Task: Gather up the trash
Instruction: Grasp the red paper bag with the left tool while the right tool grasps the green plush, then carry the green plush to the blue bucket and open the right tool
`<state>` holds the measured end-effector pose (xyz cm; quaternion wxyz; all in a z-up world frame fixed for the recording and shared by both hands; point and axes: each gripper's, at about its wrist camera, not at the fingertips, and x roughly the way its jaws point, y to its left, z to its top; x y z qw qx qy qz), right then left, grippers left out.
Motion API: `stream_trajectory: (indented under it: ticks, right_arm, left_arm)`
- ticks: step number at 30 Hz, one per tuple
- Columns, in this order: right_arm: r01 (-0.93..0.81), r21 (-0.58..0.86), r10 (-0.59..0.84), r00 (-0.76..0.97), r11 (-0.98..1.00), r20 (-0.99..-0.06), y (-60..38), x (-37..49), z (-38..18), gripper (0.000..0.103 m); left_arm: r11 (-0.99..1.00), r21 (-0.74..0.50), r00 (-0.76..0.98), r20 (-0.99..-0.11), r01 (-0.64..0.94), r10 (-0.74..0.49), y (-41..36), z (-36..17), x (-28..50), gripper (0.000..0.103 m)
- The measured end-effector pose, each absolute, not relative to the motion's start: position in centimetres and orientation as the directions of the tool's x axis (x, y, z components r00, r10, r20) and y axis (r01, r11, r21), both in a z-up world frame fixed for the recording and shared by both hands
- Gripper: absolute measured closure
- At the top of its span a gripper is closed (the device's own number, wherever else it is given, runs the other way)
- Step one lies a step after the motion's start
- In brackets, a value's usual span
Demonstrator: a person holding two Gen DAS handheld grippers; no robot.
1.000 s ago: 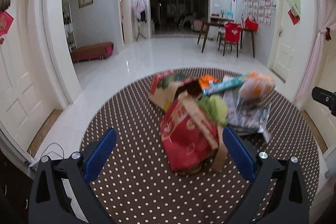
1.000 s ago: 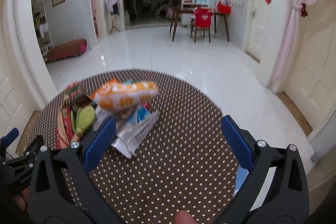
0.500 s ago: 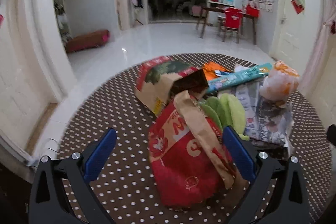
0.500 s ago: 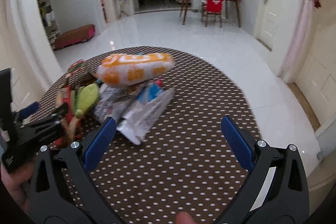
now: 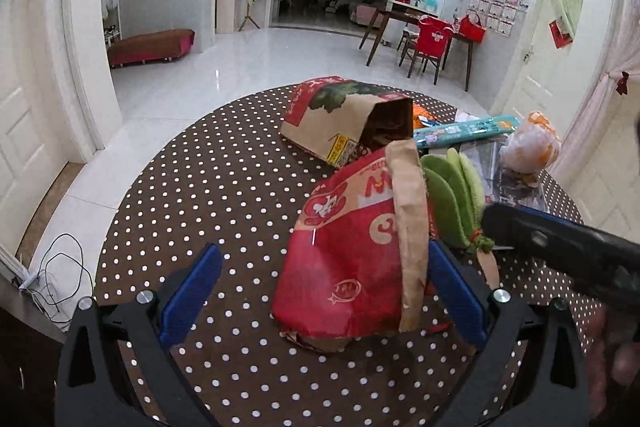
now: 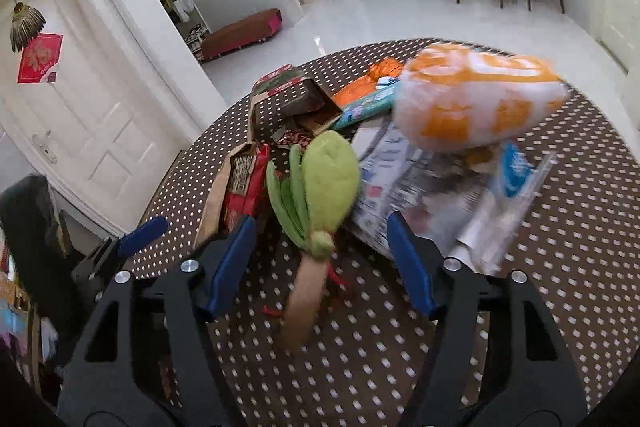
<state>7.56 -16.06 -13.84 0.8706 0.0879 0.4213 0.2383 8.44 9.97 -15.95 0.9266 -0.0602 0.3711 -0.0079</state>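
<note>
The green plush toy (image 6: 326, 183) lies dead ahead of the right gripper (image 6: 320, 259), with its knotted stem end pointing back between the two blue fingers (image 6: 230, 263) and its long axis running roughly along the gripper's own line of approach. It leans against the red paper bag (image 5: 352, 259) in the middle of the trash heap on the polka-dot counter (image 5: 200, 187). The right gripper looks the nearer and better lined up for it, so I judge a short push forward is all that remains before closing. Its fingers stand apart, partly closed in, on either side of the stem and holding nothing; whether a pad brushes the toy cannot be told. The left gripper (image 5: 324, 295) has its fingers spread wide around the base of the red paper bag, empty, with its right finger just beside the bag's brown edge. Beyond lie a brown paper bag (image 5: 348, 119), an orange-and-white snack packet (image 6: 476, 99) and crumpled printed wrappers (image 6: 424, 187)
</note>
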Motion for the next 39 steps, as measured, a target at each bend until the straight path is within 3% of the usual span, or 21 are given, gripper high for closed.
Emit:
stream_trajectory:
  ticks: [2, 6, 8, 22, 23, 24, 25, 27, 39]
  right_arm:
    - [-0.350, 0.362, 0.500, 0.512, 0.864, -0.699, -15.2, 8.0, -14.4, 0.048]
    - [-0.359, 0.306, 0.455, 0.476, 0.882, -0.753, -13.3, 9.1, -16.0, 0.076]
    - [-0.355, 0.319, 0.463, 0.470, 0.879, -0.751, -13.5, 9.2, -16.3, 0.083]
    - [-0.275, 0.430, 0.504, 0.594, 0.860, -0.627, -24.8, 2.1, -13.0, 0.085]
    - [-0.275, 0.431, 0.504, 0.600, 0.859, -0.622, -25.2, 1.7, -13.0, 0.085]
    - [-0.275, 0.432, 0.504, 0.605, 0.859, -0.616, -25.5, 1.3, -12.5, 0.085]
    - [-0.273, 0.430, 0.500, 0.614, 0.861, -0.611, -26.3, 0.7, -12.3, 0.085]
    - [-0.265, 0.438, 0.499, 0.627, 0.859, -0.598, -27.6, 0.1, -11.9, 0.085]
    - [-0.132, 0.518, 0.441, 0.720, 0.845, -0.535, -39.2, -1.4, -11.7, 0.085]
  left_arm:
    - [0.995, -0.100, 0.724, -0.688, -0.021, -0.054, 9.8, -15.9, 8.3, 0.004]
    - [0.998, -0.065, 0.717, -0.696, -0.008, -0.039, 9.2, -15.9, 8.8, 0.004]
    - [0.999, -0.050, 0.717, -0.696, 0.009, -0.041, 8.7, -15.8, 8.8, 0.004]
    - [0.997, 0.069, 0.680, -0.733, 0.042, 0.022, 4.6, -16.5, 12.0, 0.005]
    - [0.998, 0.052, 0.676, -0.737, 0.047, 0.006, 4.9, -16.7, 12.1, 0.009]
    - [0.998, 0.021, 0.667, -0.745, 0.053, -0.019, 5.0, -16.7, 12.3, 0.041]
    - [0.999, 0.014, 0.658, -0.753, 0.043, -0.017, 5.0, -16.7, 12.5, 0.051]
    - [0.999, 0.002, 0.679, -0.733, 0.040, -0.026, 5.1, -16.1, 12.2, 0.060]
    - [0.989, -0.092, 0.775, -0.614, 0.118, -0.149, 1.2, -11.0, 7.6, 0.061]
